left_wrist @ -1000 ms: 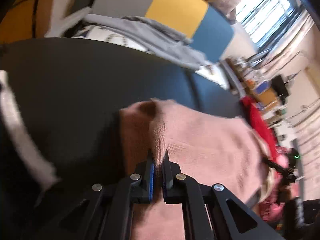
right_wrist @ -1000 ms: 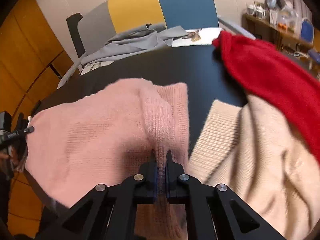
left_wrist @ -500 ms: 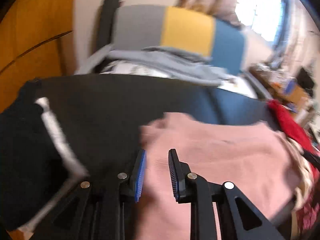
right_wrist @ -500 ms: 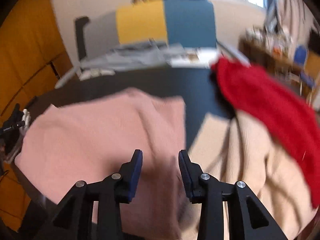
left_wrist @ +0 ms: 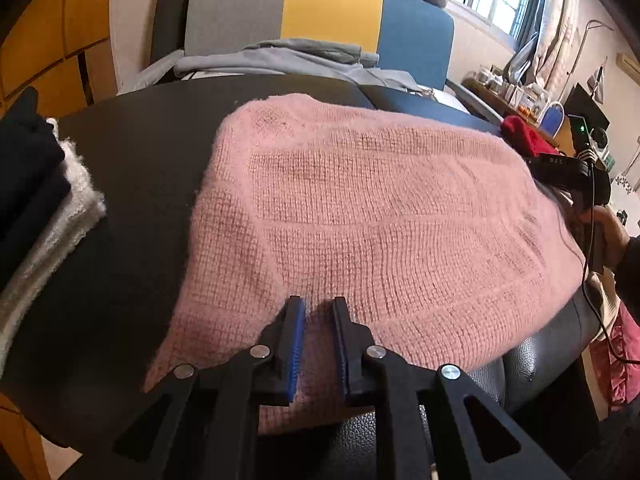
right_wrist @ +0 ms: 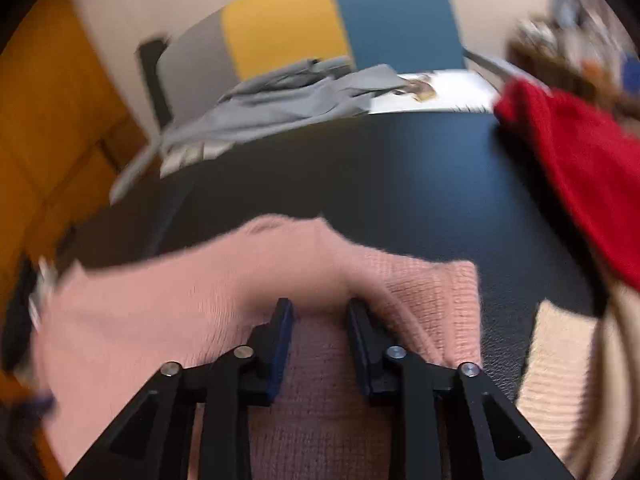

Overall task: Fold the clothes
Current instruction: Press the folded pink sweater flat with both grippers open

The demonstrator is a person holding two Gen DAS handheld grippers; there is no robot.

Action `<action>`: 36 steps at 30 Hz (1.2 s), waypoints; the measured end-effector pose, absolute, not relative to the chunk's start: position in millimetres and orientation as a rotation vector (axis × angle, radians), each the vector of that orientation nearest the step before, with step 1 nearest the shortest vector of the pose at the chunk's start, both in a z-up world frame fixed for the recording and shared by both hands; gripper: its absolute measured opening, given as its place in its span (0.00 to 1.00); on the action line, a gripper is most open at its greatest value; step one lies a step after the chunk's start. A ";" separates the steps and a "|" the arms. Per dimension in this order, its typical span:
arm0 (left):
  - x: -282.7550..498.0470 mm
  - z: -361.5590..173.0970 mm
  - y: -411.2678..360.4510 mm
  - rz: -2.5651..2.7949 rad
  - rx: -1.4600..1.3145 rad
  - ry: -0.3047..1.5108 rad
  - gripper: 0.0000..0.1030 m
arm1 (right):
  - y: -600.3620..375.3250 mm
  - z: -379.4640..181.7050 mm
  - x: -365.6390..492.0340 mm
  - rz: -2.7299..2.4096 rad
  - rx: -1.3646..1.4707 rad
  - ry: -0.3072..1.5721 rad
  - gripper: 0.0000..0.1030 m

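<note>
Jaws apart on left gripper and right gripper, gripping nothing | hovering over folded pink knitted sweater | lying flat on black counter | red knit just beside.

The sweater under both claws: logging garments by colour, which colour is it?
Dusty pink knit sweater, clearest in the left wrist view.

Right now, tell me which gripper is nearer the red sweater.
Right. The right gripper sits near the red sweater; the left gripper is across the pink sweater.
</note>
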State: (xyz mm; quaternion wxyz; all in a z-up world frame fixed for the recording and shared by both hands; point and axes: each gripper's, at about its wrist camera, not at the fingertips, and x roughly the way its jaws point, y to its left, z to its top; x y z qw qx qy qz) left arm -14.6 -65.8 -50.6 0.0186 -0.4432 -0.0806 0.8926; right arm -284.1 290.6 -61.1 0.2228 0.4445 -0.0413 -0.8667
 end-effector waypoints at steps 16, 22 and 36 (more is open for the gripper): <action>-134.0 -6.5 101.4 2.466 -1.082 -0.052 0.17 | 288.5 -48.5 -179.0 -2.359 1.148 -0.116 0.63; -175.8 -38.0 118.4 2.524 -1.176 -0.034 0.18 | 291.0 -67.5 -156.1 -2.373 1.121 -0.052 0.68; -88.2 -12.6 48.3 2.719 -1.080 -0.147 0.17 | 282.5 -56.3 -138.8 -2.427 1.096 -0.038 0.70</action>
